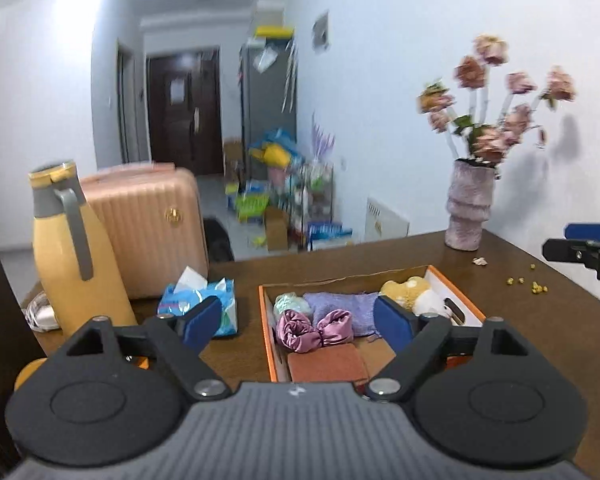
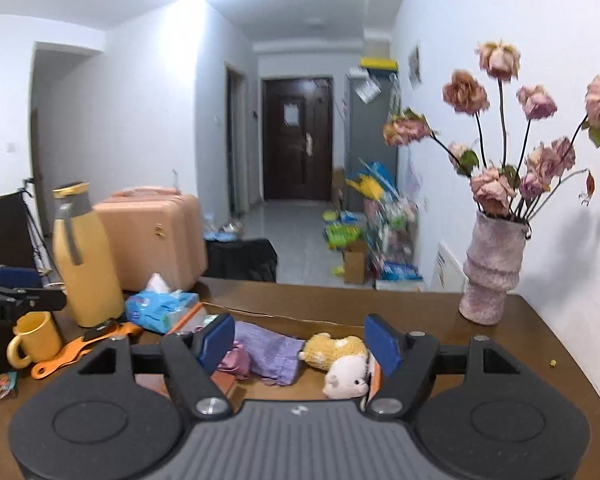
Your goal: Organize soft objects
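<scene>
An orange-rimmed cardboard box [image 1: 266, 320] sits on the brown table. It holds a pink satin scrunchie [image 1: 314, 334], a purple knit cloth [image 1: 346, 306], a pale green soft item [image 1: 290, 303], a rust-brown folded cloth [image 1: 328, 364] and a yellow and white plush toy [image 1: 414, 294]. My left gripper [image 1: 298, 320] is open and empty above the box's near end. My right gripper [image 2: 300, 342] is open and empty above the plush toy [image 2: 340, 356] and purple cloth [image 2: 270, 350]; it also shows at the right edge of the left wrist view [image 1: 580, 250].
A yellow thermos [image 1: 66, 248], a pink suitcase [image 1: 152, 228] and a blue tissue pack [image 1: 204, 304] stand left of the box. A pink vase of dried roses [image 1: 468, 208] stands at the back right. A yellow mug [image 2: 36, 338] and an orange tool [image 2: 80, 350] lie at the left.
</scene>
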### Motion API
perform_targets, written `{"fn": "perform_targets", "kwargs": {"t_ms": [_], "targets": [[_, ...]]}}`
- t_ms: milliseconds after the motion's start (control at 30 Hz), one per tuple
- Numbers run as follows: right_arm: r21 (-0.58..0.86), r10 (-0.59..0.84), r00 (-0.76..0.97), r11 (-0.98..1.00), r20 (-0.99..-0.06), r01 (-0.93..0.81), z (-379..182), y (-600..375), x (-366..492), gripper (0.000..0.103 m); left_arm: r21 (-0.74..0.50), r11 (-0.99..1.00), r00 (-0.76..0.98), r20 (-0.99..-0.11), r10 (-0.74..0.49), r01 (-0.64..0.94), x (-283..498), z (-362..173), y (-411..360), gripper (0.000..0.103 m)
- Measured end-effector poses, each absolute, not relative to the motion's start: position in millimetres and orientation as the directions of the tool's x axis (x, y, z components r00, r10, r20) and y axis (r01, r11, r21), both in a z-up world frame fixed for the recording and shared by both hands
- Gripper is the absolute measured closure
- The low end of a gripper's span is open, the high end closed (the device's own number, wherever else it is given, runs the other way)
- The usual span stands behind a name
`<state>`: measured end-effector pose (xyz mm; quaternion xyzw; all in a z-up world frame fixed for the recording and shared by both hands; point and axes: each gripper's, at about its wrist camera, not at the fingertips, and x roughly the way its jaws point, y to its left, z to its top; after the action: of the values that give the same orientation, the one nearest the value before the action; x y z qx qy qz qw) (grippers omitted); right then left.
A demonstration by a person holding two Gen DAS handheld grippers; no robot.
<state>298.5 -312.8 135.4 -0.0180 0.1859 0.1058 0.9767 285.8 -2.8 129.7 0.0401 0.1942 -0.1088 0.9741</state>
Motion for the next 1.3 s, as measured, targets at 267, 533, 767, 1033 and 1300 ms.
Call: {"fn": "perform_targets", "kwargs": {"t_ms": [267, 533, 767, 1033, 1300], "targets": [[-0.016, 0.271, 0.917, 0.957, -0.294, -0.288, 87, -293, 217, 0.024, 0.013, 0.965, 0.899, -0.367, -0.24, 0.263, 209, 72, -3, 0.014], [0.011, 0.32, 0.879, 0.941, -0.354, -0.338, 20, -283, 166, 0.025, -0.074, 0.965, 0.86, -0.44, -0.259, 0.252, 170, 9, 13, 0.009], [0.069, 0.348, 0.838, 0.933, -0.419, -0.353, -1, -271, 177, 0.025, -0.147, 0.97, 0.839, -0.488, -0.241, 0.193, 202, -8, 25, 0.009], [0.159, 0.371, 0.792, 0.928, -0.485, -0.338, -19, -238, 268, 0.038, -0.212, 0.966, 0.816, -0.526, -0.241, 0.148, 295, -13, 25, 0.029], [0.248, 0.418, 0.721, 0.909, -0.552, -0.336, -49, -201, 353, 0.068, -0.376, 0.906, 0.688, -0.606, -0.4, 0.196, 342, -48, 33, 0.065]]}}
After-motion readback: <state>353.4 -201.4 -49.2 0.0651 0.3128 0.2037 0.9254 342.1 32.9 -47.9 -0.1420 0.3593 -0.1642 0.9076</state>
